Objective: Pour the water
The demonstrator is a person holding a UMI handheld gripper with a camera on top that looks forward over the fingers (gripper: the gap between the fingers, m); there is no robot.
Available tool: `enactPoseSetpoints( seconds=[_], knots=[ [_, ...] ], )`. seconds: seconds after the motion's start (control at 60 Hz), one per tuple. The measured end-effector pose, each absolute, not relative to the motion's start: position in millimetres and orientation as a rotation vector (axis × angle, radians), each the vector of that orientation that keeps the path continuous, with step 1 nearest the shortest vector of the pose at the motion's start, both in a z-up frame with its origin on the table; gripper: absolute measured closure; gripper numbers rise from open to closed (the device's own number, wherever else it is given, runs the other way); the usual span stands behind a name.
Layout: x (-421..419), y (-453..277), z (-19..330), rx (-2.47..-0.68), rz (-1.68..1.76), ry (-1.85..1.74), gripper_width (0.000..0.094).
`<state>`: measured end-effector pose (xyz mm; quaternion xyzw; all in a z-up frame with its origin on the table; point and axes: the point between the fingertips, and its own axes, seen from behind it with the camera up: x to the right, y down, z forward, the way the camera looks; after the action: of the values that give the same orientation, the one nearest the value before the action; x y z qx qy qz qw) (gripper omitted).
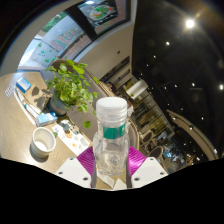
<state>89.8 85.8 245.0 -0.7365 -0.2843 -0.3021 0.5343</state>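
Note:
A clear plastic water bottle (110, 140) with a white cap and a green label band stands upright between my fingers. Both magenta pads (134, 160) press against its sides, so my gripper (110, 165) is shut on the bottle and holds it raised well above the table. The view is tilted. A white cup (43, 140) stands on the light wooden table (20, 125), below and to the left of the bottle.
A potted green plant (72, 88) stands on the table behind the bottle. A small item lies at the table's far left (22, 86). Menu boards (62, 35) hang above. A dark ceiling with lights (189, 23) fills the right side.

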Motion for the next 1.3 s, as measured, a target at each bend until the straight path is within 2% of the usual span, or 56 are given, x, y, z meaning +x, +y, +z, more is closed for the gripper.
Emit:
enactPoseSetpoints(
  seconds=[0.133,0.283,0.467,0.6,0.683,0.85,0.9,0.967,1.017,1.083,1.3],
  knots=[
    [109,79,204,-1.891,-0.370,-0.385,0.0537],
    [119,77,135,-2.017,-0.098,-0.177,0.0538],
    [118,78,60,-2.089,-0.008,-0.135,0.0538],
    [119,78,24,-2.124,0.029,-0.115,0.0534],
    [119,78,25,-2.086,0.038,-0.103,0.0522],
    [119,76,19,-2.084,0.046,-0.084,0.0442],
    [120,70,10,-2.146,0.044,-0.071,0.0336],
    [123,58,10,-2.183,0.064,-0.022,0.0061],
    [127,48,16,-2.200,0.058,0.007,0.0112],
    [132,32,32,-2.212,0.024,0.013,0.0069],
    [127,-59,114,-2.259,-0.041,0.050,0.0078]
  ],
)
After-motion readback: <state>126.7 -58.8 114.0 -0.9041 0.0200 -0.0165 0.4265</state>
